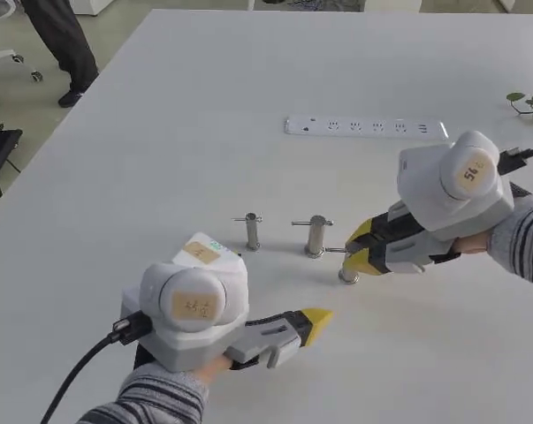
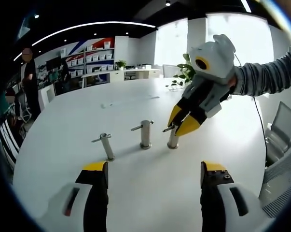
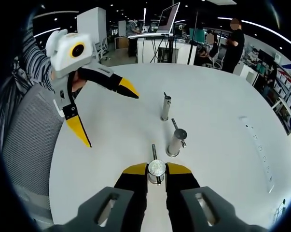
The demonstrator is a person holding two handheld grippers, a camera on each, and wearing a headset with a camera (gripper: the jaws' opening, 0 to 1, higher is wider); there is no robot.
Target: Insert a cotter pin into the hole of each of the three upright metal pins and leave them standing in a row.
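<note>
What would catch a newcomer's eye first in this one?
Three upright metal pins stand in a row on the white table; the left pin and middle pin each carry a cotter pin across the top. The right gripper is closed on the third pin, while the left gripper hovers open in front of the row.

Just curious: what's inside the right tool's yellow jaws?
A short metal post standing on the white table, a thin pin sticking out sideways. The right gripper covers where they join.

White workbench (image 1: 204, 106), power strip (image 1: 365, 127) (white too), shelving (image 2: 99, 50), bright windows (image 2: 222, 34)
</note>
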